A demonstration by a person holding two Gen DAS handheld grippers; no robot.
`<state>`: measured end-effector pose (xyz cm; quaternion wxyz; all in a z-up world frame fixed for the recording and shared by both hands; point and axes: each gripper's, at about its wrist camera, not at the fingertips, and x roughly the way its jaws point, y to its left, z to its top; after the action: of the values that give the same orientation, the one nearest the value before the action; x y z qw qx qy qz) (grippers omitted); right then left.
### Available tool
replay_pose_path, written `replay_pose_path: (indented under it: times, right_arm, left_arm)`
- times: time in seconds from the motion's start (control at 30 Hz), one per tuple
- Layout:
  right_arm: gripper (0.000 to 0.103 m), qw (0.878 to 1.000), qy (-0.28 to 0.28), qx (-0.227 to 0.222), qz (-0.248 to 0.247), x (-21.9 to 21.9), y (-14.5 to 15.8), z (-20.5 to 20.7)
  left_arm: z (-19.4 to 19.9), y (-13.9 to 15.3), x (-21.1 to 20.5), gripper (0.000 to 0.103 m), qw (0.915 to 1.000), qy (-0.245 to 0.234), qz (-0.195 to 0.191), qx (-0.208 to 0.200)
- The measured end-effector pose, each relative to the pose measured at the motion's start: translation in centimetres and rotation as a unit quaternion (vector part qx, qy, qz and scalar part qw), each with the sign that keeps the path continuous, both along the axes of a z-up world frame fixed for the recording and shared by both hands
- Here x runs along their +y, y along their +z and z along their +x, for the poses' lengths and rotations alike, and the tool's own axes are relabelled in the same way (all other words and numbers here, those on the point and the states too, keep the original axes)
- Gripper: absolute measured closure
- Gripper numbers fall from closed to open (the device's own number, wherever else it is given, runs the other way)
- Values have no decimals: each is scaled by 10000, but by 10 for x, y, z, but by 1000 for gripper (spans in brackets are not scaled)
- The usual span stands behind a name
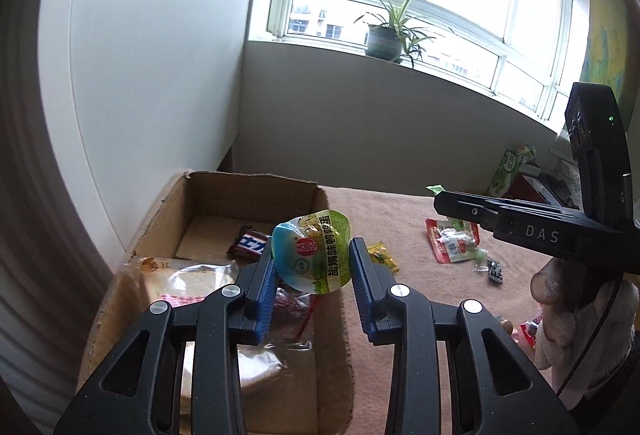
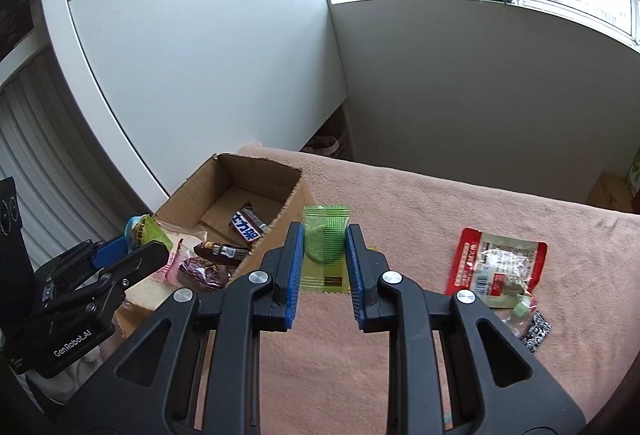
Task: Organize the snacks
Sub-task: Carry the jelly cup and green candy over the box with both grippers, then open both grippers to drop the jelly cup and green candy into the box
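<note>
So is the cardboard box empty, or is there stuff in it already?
Not empty. The cardboard box is open-topped and holds a chocolate bar and several other wrapped snacks.

Cardboard box (image 1: 256,195): open-topped, on the pink cloth, containing a dark chocolate bar (image 1: 249,242) and clear-wrapped pastries. Green-and-blue egg packet (image 1: 312,253): tilted, above the box. Green candy wrapper (image 2: 325,247): upright, beside the box. Red-and-clear packet (image 2: 496,263): flat on the cloth.

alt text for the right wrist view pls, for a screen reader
The right gripper holds a green snack packet above a pink cloth-covered table, beside a cardboard box of snacks. The left gripper holds another packet over the box; a red-edged packet lies right.
</note>
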<state>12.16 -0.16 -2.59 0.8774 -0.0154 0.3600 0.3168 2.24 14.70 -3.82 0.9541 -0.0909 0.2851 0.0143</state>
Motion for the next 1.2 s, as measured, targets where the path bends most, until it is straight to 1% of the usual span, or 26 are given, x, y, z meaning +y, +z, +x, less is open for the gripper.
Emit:
replay_pose_path:
  times: [0.2,0.3,0.43,0.53,0.6,0.63,0.7,0.73,0.77,0.9,0.93,0.97,1.03,1.1,1.2]
  right_arm:
    - [81,9991,402,88,-61,55,-11,-6]
    - [81,9985,529,98,-143,74,-17,-7]
    - [81,9977,623,114,-249,88,-25,-6]
    - [80,9974,656,125,-270,91,-30,-3]
    - [78,9973,665,72,-299,91,-30,-4]
    - [77,9972,674,66,-302,90,-29,-4]
    - [66,9971,700,54,-278,88,-27,-5]
    - [51,9972,701,33,-267,87,-26,-6]
    - [43,9973,697,-2,-243,86,-25,-8]
    - [42,9975,667,-118,-191,79,-17,-11]
    - [38,9976,659,-119,-182,76,-16,-12]
    - [31,9977,638,-119,-168,73,-15,-12]
    - [24,9981,586,-125,-119,64,-15,-12]
    - [22,9983,543,-170,-135,54,-14,-15]
    - [21,9982,447,-282,-287,36,-15,-21]
  left_arm:
    - [8,-6,29,70,9994,326,-22,149]
    - [13,-8,39,70,9987,455,-9,226]
    - [18,-10,50,70,9979,576,-11,298]
    - [18,-12,57,67,9971,680,-17,333]
    - [19,-14,59,65,9971,673,-54,345]
    - [19,-14,58,63,9970,673,-52,376]
    - [20,-14,59,62,9969,698,-55,364]
    - [19,-13,59,56,9968,711,-74,362]
    - [18,-13,60,53,9968,713,-104,351]
    - [16,-10,62,52,9968,713,-206,298]
    - [16,-9,62,52,9969,699,-216,296]
    - [15,-9,62,52,9970,683,-229,289]
    - [14,-8,61,52,9971,675,-247,267]
    - [12,-6,59,51,9973,636,-282,245]
    - [9,-1,50,51,9982,517,-249,153]
